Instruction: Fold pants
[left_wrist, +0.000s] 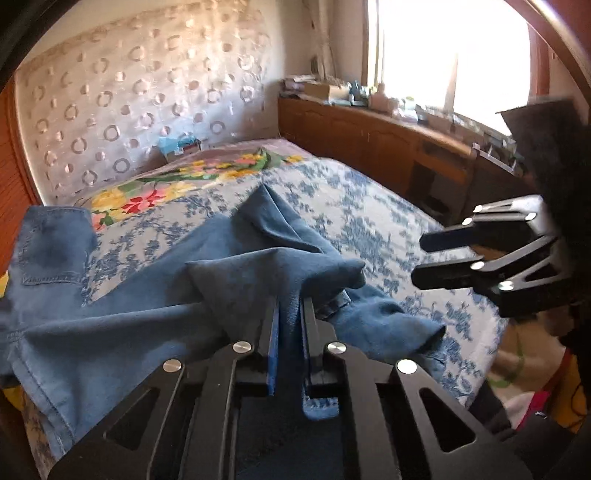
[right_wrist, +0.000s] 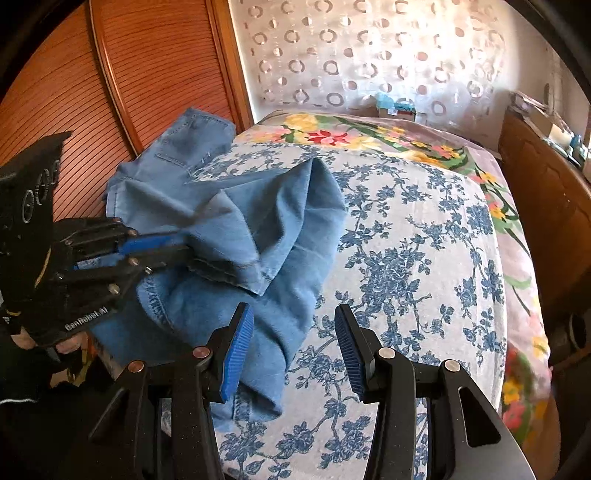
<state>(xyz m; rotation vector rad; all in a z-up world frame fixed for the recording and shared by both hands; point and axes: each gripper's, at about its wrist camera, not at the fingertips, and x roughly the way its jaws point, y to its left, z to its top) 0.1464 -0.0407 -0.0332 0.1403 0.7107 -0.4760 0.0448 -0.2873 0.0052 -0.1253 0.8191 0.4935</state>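
Observation:
Blue denim pants lie crumpled on the near left part of a bed with a blue-flowered cover, the waist end with a pocket toward the far left. My left gripper is shut on a bunched fold of the pants near a hem. From the right wrist view the same left gripper pinches the pants from the left. My right gripper stands open just above the bed cover, its left finger over a pant leg, pads touching nothing. The right gripper hovers at the right.
A wooden sideboard with clutter runs under the bright window on the right. A slatted wooden door stands left of the bed. A bright flowered blanket and a tissue box lie at the head, before a white patterned cloth.

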